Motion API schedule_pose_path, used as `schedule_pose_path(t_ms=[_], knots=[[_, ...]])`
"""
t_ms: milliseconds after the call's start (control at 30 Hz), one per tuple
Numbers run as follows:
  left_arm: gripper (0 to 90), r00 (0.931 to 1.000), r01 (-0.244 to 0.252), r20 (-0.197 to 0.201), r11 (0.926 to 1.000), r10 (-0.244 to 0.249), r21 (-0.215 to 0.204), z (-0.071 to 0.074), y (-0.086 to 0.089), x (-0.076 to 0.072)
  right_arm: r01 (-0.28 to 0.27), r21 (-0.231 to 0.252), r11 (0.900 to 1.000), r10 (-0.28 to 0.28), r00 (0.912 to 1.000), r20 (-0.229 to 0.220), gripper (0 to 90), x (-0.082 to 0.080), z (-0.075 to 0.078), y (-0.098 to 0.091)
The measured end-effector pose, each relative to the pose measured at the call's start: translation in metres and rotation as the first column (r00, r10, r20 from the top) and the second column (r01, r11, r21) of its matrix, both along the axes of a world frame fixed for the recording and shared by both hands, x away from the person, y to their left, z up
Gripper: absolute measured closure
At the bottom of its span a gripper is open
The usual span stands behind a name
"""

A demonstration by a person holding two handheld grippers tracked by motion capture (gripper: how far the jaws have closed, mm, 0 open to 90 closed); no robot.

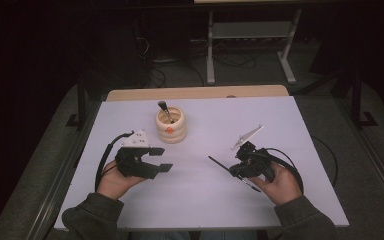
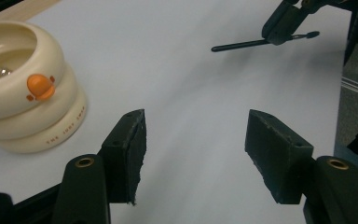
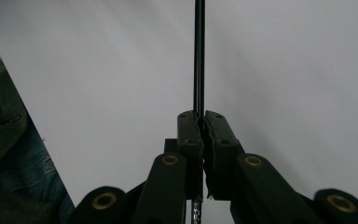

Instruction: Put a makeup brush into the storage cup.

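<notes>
While a person's two hands rest on a white table (image 1: 195, 200), each holds a black gripper. Toward the far left of the table stands a cream ringed pot (image 1: 171, 125) with an orange mark on its front, and a dark-handled brush (image 1: 165, 111) leans inside it. The left gripper (image 1: 161, 159) sits just in front and to the left of the pot, its jaws wide apart with nothing between them. The right gripper (image 1: 231, 169) is well apart from it, on the right side, its jaws pressed together on a thin black stick (image 1: 218, 163) whose free end points left toward the table's middle, with bare table between it and the pot.

Seen from the left gripper view, the pot carries small lettering low on its side, too small to read, and the stick's far end looks like a small brush tip. Along the right gripper view, the stick runs straight up from the clamped pads (image 3: 189, 135), and a bit of blue denim (image 3: 28, 172) shows past the table edge.
</notes>
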State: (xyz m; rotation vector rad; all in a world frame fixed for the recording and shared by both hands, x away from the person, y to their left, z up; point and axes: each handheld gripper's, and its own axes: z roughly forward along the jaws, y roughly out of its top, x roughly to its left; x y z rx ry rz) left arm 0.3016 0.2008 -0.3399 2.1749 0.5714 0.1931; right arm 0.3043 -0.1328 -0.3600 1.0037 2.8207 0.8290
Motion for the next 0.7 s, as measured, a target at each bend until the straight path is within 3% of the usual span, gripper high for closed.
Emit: schedule_pose_path(t_ms=[233, 367, 433, 700], knots=[[40.2, 0.9993, 0.035, 0.014, 0.9993, -0.035, 0.016, 0.012, -0.003, -0.001, -0.072, 0.028, 0.9970, 0.072, 0.9974, 0.001, 85.0, 0.002, 0.014, 0.011], [38.3, 0.9979, 0.065, 0.003, 0.9976, -0.065, 0.024, 0.017, -0.008, 0.000, -0.111, 0.031, 0.9933, 0.111, 0.9938, 0.014, 85.0, 0.002, 0.019, 0.018], [38.4, 0.9966, 0.082, 0.007, 0.9961, -0.083, 0.033, 0.019, -0.012, -0.001, -0.145, 0.057, 0.9878, 0.144, 0.9895, 0.010, 85.0, 0.001, 0.025, 0.023], [40.0, 0.9885, 0.149, 0.018, 0.9869, -0.150, 0.063, 0.026, -0.024, -0.004, -0.243, 0.041, 0.9693, 0.242, 0.9701, 0.023, 85.0, -0.003, 0.034, 0.047]])
